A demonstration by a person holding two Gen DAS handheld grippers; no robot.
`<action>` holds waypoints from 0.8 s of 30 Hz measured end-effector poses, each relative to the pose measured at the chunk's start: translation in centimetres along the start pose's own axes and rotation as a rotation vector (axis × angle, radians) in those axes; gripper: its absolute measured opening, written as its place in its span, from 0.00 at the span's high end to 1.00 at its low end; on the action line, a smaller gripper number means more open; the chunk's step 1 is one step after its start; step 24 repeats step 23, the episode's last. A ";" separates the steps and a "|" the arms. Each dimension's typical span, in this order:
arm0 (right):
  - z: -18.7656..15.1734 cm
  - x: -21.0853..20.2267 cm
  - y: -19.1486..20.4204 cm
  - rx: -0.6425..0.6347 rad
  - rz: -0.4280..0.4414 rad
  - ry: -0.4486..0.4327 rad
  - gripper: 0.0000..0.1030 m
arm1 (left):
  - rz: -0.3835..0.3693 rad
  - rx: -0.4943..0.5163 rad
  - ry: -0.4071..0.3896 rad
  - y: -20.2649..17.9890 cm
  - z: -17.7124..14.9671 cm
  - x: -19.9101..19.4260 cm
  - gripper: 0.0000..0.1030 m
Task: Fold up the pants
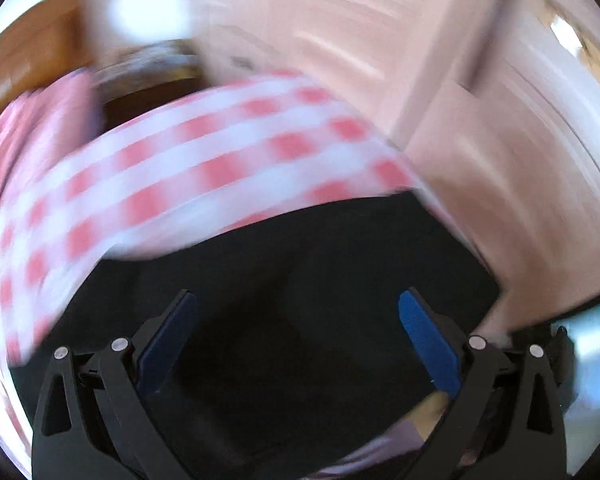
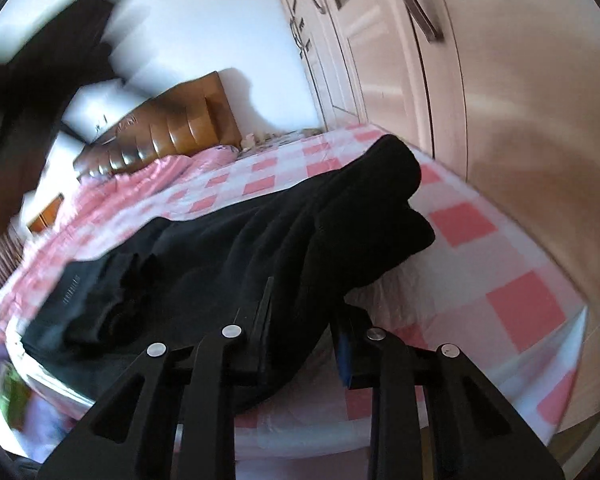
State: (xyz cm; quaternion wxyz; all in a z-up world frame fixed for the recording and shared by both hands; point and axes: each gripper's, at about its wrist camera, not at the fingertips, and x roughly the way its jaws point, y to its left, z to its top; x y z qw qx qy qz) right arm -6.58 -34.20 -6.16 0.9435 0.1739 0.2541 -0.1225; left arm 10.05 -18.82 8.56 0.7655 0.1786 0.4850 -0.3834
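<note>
My right gripper (image 2: 302, 320): fingers nearly together, clamped on fold of black pants (image 2: 260, 232). My left gripper (image 1: 298, 332): blue pads (image 1: 428, 344) spread wide, nothing between, hovering above dark cloth. Pants: black, rumpled, stretched lengthwise across pink-and-white checked bedsheet (image 2: 512, 312), near bed edge by wardrobe (image 2: 500, 80).

Left view's bedsheet (image 1: 220, 152) smeared (motion blur).

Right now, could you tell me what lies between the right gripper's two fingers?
A bunched fold of the black pants sits between the right gripper fingers, pinched there, as the right wrist view shows.
</note>
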 end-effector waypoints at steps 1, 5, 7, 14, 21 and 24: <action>0.0 0.0 0.1 -0.009 -0.008 -0.002 0.74 | 0.010 0.069 0.039 -2.6 1.5 1.0 0.02; -0.3 0.0 0.2 -0.028 -0.016 -0.009 0.74 | 0.104 0.327 0.206 -13.1 4.7 6.1 0.02; -0.2 0.1 -0.1 -0.024 -0.011 -0.009 0.74 | 0.177 0.448 0.327 -17.2 4.4 9.9 0.02; -0.6 0.0 -0.2 -0.019 0.005 -0.012 0.74 | 0.578 0.704 0.618 -20.1 1.1 20.1 0.02; -0.8 0.0 -1.6 0.051 0.059 0.012 0.20 | 0.608 0.765 0.586 -19.4 0.8 19.0 0.74; -1.2 -0.5 -2.2 0.081 0.099 0.010 0.04 | 0.558 0.727 0.556 -18.7 1.3 17.9 0.77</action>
